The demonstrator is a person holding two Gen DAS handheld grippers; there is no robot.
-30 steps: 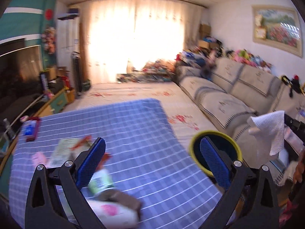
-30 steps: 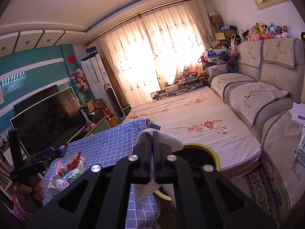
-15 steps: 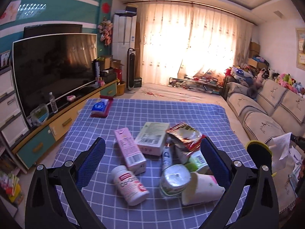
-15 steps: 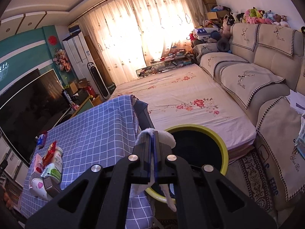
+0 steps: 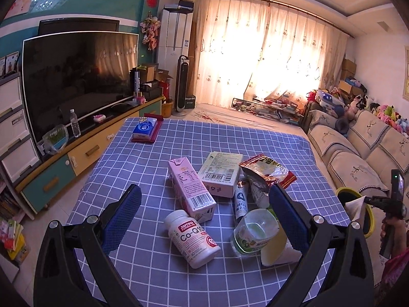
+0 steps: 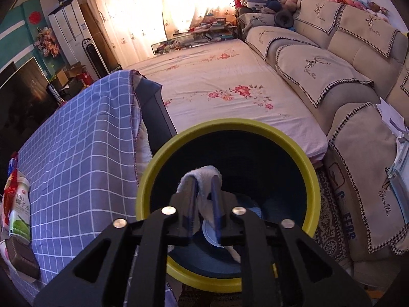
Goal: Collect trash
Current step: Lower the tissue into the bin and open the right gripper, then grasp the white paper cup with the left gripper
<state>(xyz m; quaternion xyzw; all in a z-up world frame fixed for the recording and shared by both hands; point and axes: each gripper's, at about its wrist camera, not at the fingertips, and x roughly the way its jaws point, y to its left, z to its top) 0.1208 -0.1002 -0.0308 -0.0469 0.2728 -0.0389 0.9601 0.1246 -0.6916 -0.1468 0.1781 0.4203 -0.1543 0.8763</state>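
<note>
Now right claw (image 6: 204,189) jaws just parting, white crumpled tissue (image 6: 202,176) draped loosely between them above yellow-rimmed bin (image 6: 310,168). Left claw (image 5: 204,212) gapes wide, empty, over counter (image 5: 255,138).

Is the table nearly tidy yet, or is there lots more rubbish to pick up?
Not nearly. Something pale already lies in the yellow-rimmed black bin. The right tongs are over it, jaws just opening around a crumpled white tissue. The left tongs are open and empty. The pink carton, white supplement bottle and red snack wrapper wait on the checked tablecloth.
</note>
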